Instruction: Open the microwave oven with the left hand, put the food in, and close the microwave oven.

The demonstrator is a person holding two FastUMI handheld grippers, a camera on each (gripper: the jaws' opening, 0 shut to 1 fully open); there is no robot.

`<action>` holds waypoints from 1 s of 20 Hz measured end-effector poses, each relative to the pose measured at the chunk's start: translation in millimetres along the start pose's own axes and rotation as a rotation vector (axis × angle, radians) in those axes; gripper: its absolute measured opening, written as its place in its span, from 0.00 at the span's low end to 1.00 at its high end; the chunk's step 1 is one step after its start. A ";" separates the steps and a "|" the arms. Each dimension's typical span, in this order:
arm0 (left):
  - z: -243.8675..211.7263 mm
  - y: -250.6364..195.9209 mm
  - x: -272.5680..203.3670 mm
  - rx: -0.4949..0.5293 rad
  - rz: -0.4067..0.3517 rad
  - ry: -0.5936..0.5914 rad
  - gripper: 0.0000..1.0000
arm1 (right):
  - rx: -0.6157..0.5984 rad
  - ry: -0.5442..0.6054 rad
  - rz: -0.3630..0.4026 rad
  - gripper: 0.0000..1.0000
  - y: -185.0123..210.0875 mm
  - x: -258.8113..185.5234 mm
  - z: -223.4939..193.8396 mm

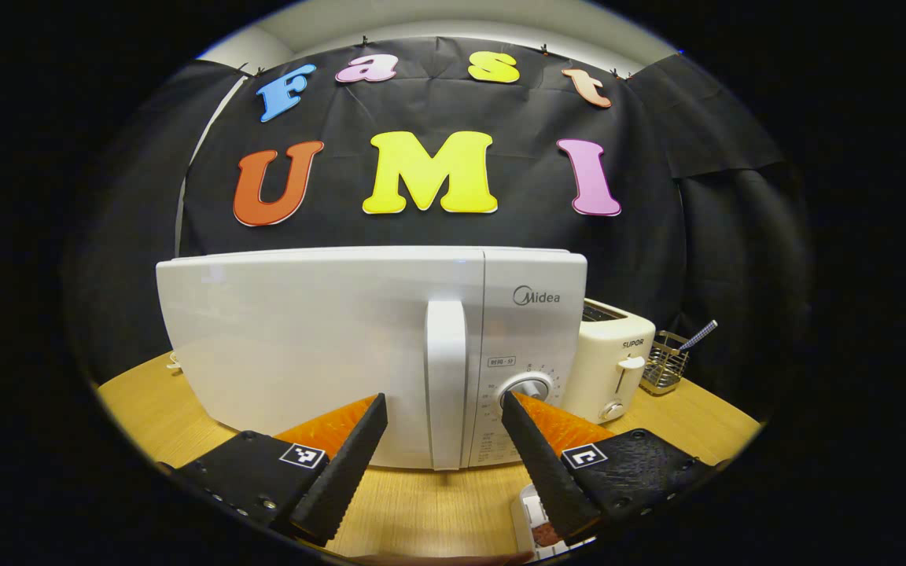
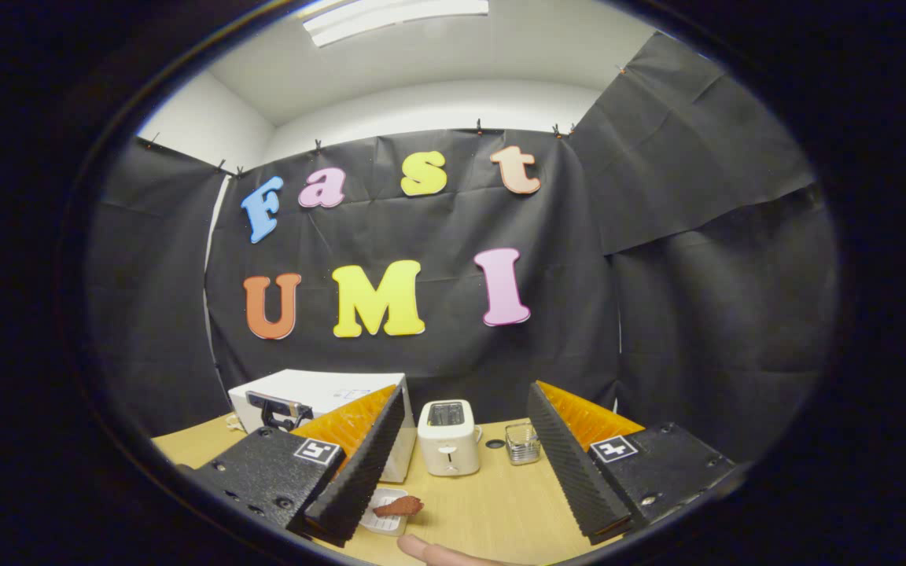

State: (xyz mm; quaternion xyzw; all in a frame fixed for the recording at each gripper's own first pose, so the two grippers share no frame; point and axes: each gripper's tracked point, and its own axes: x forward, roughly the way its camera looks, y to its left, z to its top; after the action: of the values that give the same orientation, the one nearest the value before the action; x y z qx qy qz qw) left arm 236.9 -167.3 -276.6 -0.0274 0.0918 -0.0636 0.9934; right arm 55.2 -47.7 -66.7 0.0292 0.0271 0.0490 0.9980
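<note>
In the left gripper view, the left tongs (image 1: 441, 409) are spread wide and hold nothing. They point at the tall white handle (image 1: 446, 381) of the door of the big white microwave oven (image 1: 319, 346). The handle sits between the two fingers, a bit farther off, and I cannot tell if they touch it. The door is shut flat. So this looks like the very first step: getting ready to open the door.

Low down by the left tongs, on the light wooden counter (image 1: 421, 511), sits a small white tray (image 1: 532, 523) with a brown piece of food on it.

In the right gripper view, the right tongs (image 2: 465, 409) are spread wide too, with nothing in them. The brown piece of food (image 2: 399, 505) lies on its small white tray just beside the near finger. A fingertip (image 2: 429, 550) of the person pokes in at the bottom edge.

Farther back stand a cream toaster (image 2: 448, 444) and a small wire basket (image 2: 523, 442), next to the microwave oven.

Next, I think the left tongs need to go forward, close on the handle, and pull it so the door swings open. The food stays put until then.
</note>
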 end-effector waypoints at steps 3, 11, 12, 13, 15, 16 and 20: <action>-3.3 -2.6 15.9 -0.004 0.004 0.001 0.77 | -0.012 0.003 -0.002 0.90 -6.1 6.0 -8.3; -6.2 -0.5 20.3 -0.025 0.012 -0.009 0.50 | 0.004 0.052 -0.021 1.00 -18.0 11.6 -26.9; -3.6 -1.9 14.1 0.014 0.020 -0.010 0.24 | 0.004 0.050 -0.020 0.90 -17.9 10.2 -25.8; -5.5 -1.9 16.2 0.044 0.021 -0.013 0.25 | 0.003 0.047 -0.024 1.00 -19.3 9.2 -25.4; -3.5 -1.9 14.3 0.029 0.020 -0.015 0.20 | 0.004 0.038 -0.029 0.90 -21.0 4.0 -23.7; -4.4 -1.7 13.1 0.009 0.010 -0.005 0.20 | 0.005 0.034 -0.030 1.00 -20.9 2.0 -22.3; -4.0 -0.2 10.5 0.006 0.016 -0.010 0.11 | -0.002 0.029 -0.043 0.89 -25.6 -7.2 -21.4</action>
State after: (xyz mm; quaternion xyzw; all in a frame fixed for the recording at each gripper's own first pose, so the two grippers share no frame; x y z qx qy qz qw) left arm 246.4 -169.0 -282.4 -0.0239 0.0867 -0.0558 0.9944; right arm 49.2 -72.7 -89.3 0.0271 0.0419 0.0281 0.9984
